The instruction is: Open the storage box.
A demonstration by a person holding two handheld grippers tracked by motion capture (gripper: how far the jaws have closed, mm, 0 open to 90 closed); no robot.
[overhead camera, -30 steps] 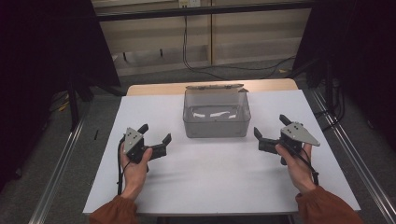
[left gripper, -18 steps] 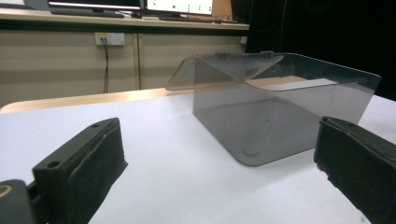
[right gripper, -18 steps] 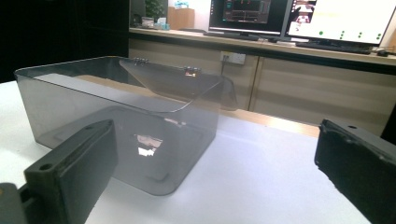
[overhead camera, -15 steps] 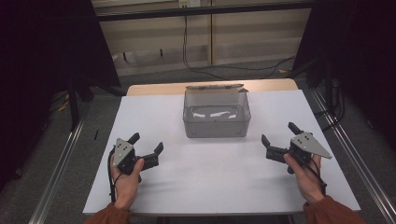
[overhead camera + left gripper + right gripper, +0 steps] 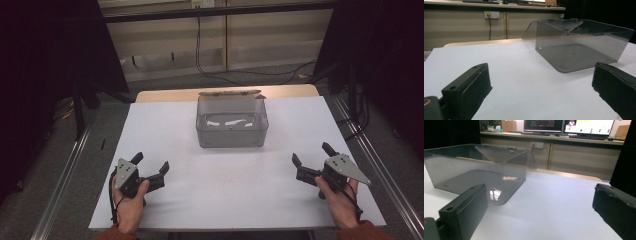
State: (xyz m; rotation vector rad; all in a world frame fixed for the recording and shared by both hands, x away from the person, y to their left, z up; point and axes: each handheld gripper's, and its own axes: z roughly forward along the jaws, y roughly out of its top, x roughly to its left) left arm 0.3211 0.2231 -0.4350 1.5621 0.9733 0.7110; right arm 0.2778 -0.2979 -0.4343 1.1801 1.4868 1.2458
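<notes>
While both hands rest near the near edge of the white table (image 5: 235, 190), the clear smoky plastic box (image 5: 231, 129) with its hinged lid open stands at centre, toward the far side, well apart from each tool. Left gripper (image 5: 150, 167), near-left: jaws spread, grasping nothing. Right gripper (image 5: 312, 155), near-right: jaws likewise spread and empty, pointed toward the box.
</notes>
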